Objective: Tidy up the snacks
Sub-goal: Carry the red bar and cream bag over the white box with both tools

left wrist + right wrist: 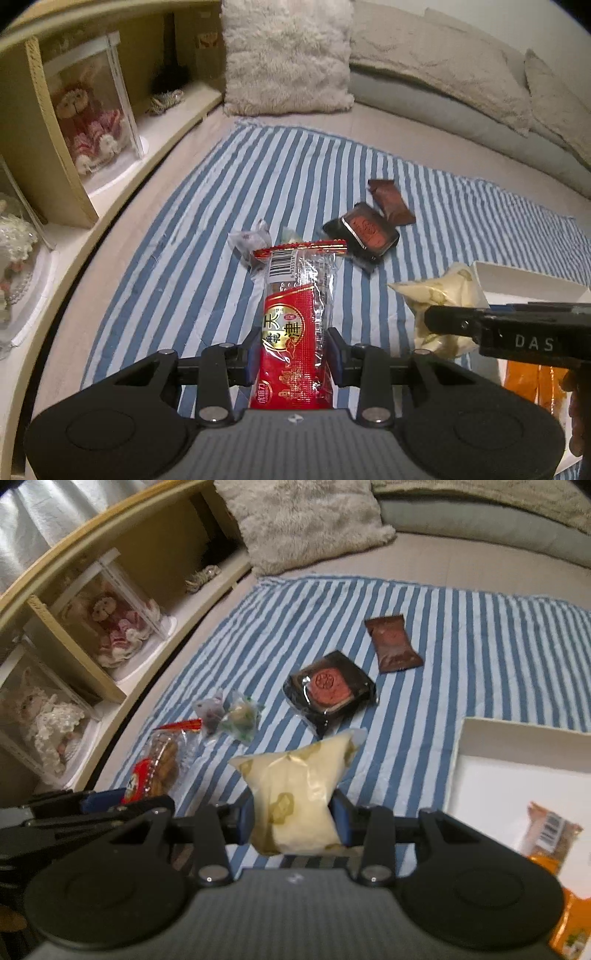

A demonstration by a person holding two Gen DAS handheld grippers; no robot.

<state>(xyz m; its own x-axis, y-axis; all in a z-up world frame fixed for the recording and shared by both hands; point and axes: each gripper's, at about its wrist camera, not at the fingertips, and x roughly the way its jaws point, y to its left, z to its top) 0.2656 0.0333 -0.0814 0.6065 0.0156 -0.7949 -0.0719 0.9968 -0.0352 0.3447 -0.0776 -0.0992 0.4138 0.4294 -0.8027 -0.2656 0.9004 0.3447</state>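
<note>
Snacks are spread over a blue-and-white striped cloth on the floor. The left gripper has its jaws clamped on a red and clear plastic biscuit packet, held above the cloth. The right gripper has its jaws clamped on a pale yellow puffed snack bag, just beside a white cardboard box that holds an orange packet. A black-wrapped mooncake and a brown foil sachet lie on the cloth.
</note>
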